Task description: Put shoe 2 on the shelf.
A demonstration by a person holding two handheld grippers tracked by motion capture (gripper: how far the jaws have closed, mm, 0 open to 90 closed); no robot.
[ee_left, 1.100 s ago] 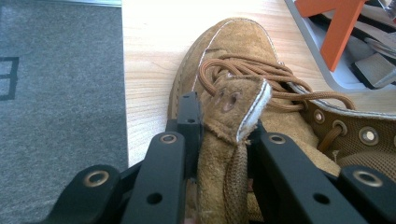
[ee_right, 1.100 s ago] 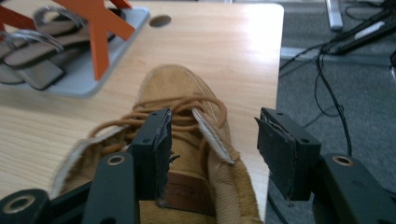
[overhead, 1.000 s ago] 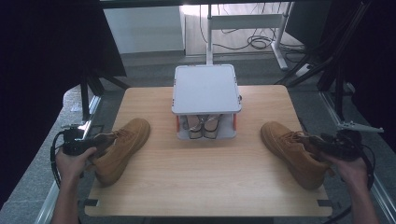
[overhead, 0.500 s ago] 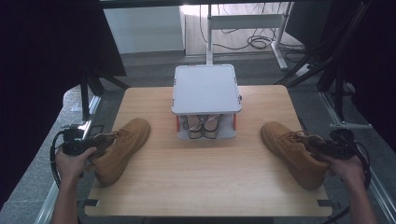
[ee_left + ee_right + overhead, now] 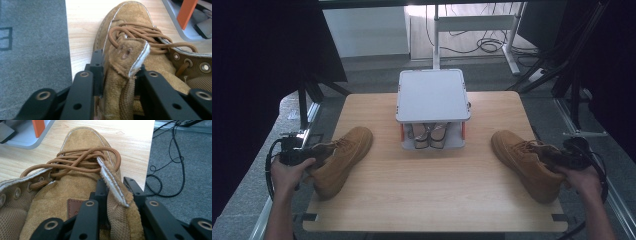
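Two tan suede lace-up boots stand upright: left boot at the bench's left edge, right boot near its right edge.

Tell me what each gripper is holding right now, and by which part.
The left gripper clamps the left tan suede lace-up boot by its upper collar edge. The right gripper grips the right tan suede boot the same way.

Laboratory recording station: wooden table enclosed by black curtains, grey carpet, floor cables, desk frame.
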